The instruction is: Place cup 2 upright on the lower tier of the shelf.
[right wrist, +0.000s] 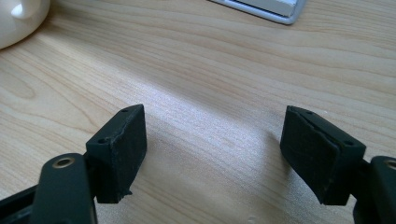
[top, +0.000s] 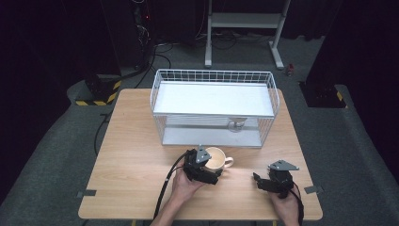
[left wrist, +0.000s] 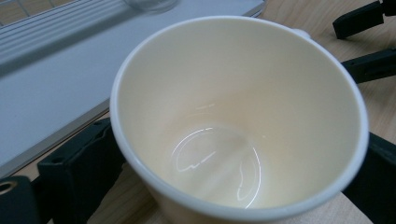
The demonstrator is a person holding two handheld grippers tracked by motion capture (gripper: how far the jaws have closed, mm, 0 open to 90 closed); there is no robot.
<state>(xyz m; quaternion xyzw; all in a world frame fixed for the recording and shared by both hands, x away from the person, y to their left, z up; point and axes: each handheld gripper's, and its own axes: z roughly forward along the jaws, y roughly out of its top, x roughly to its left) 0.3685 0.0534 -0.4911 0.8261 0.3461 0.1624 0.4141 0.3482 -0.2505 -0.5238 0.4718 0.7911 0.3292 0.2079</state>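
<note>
Desk: light wood grain, square top, pale and clean-looking; standing on grey carpet floor.

Room: dark all around; black stands left and right; yellow-black striped marking on the floor at far left; feet of a white metal frame behind the desk; black cables on the floor near the far left corner.

Wire basket: white, on the far half of the desk, with a white shelf board inside and a lower tray under it – a small clear glass visible on the lower level, near the front.

Cup: cream colour, upright, handle pointing to the right; on the desk just in front of the basket, near the middle; empty inside, glossy bottom, as seen in the left gripper view.

Left claw: held in the left hand, jaws on both sides of the cup wall – clamped on the cup, black pads touching it low on each side.

Right claw: in the right hand, low over the desk near the front right, well apart from the cup; jaws standing wide apart, only bare wood between the pads.

Cup relative to right claw: at the far left of the right gripper view, not touching.
</note>
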